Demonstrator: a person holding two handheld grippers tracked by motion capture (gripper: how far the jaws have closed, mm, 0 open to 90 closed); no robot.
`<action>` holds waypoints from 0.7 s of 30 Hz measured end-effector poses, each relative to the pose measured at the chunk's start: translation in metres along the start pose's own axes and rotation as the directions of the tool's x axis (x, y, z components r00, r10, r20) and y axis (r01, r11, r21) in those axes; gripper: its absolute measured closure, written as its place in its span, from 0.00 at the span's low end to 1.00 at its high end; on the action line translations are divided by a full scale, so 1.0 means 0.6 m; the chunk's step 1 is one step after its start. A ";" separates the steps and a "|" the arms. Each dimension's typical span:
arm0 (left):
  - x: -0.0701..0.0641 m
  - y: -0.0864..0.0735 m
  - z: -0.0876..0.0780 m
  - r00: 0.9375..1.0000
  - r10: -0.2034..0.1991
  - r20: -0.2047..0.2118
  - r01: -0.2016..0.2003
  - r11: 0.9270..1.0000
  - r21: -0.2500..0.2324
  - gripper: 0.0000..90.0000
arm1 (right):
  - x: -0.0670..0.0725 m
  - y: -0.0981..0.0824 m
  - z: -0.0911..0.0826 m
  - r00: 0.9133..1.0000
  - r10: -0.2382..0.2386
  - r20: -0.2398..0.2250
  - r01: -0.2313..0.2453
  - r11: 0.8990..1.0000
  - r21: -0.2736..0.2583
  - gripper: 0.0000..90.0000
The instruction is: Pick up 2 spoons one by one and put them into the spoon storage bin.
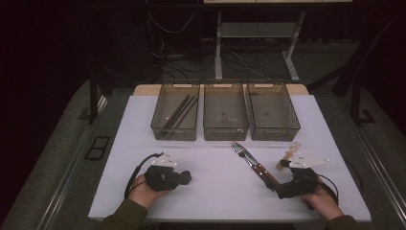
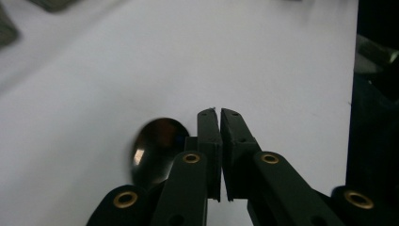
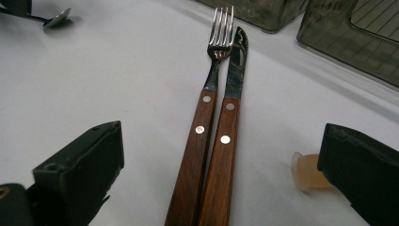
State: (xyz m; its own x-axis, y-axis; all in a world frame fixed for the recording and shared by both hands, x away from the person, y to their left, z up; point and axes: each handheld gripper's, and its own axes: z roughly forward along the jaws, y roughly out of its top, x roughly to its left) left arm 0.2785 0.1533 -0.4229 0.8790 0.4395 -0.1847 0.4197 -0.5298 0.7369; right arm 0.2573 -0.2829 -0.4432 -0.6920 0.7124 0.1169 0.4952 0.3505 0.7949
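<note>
- High view: a white table top carries three smoky clear plastic bins in a row at its far side; the left bin holds several dark chopsticks lying slantwise, while the middle bin and the right bin show little more than small specks.
- Near the front edge, the left gripper sits in the person's left hand, and the right gripper sits in the right hand, well apart from it.
- A fork and a knife, both with brown wooden handles, lie side by side and touching, slanting from the table's middle toward the right gripper.
- Right gripper view: the right gripper's jaws stand wide apart, one on each side of the two handles, pressing on neither; the fork lies left of the knife, tips pointing away toward the bins.
- A small pale translucent piece lies just beside the right-hand jaw.
- Left gripper view: the left gripper's jaws are nearly closed, a thin slit between the pads, nothing gripped.
- A shiny spoon bowl lies on the table just left of those jaws, partly hidden behind them.
</note>
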 end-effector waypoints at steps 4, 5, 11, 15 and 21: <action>0.015 -0.007 -0.001 0.997 -0.012 -0.073 0.012 1.000 0.010 0.81 | 0.000 0.000 0.001 1.000 0.000 -0.001 0.000 1.000 0.002 0.01; 0.018 -0.009 0.001 0.996 -0.014 -0.090 0.015 1.000 0.014 0.76 | 0.000 0.000 0.001 1.000 -0.001 -0.001 0.001 1.000 0.002 0.01; 0.030 -0.015 0.011 0.994 -0.033 -0.105 0.038 0.998 0.048 0.58 | 0.000 0.000 0.001 1.000 -0.001 -0.001 0.001 1.000 0.002 0.01; 0.033 -0.015 0.016 0.995 -0.024 -0.099 0.029 0.998 0.053 0.55 | 0.001 0.000 0.001 1.000 -0.002 -0.002 0.002 1.000 0.004 0.01; 0.033 -0.015 0.024 0.994 -0.004 -0.107 0.013 0.997 0.081 0.55 | 0.000 0.000 0.002 1.000 -0.003 -0.001 0.003 1.000 0.004 0.01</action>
State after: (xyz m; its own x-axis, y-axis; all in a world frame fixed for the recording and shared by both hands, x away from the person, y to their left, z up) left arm 0.2952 0.1565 -0.4426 0.8479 0.5171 -0.1171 0.4482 -0.5812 0.6791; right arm 0.2580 -0.2823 -0.4437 -0.6939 0.7109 0.1148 0.4952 0.3554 0.7928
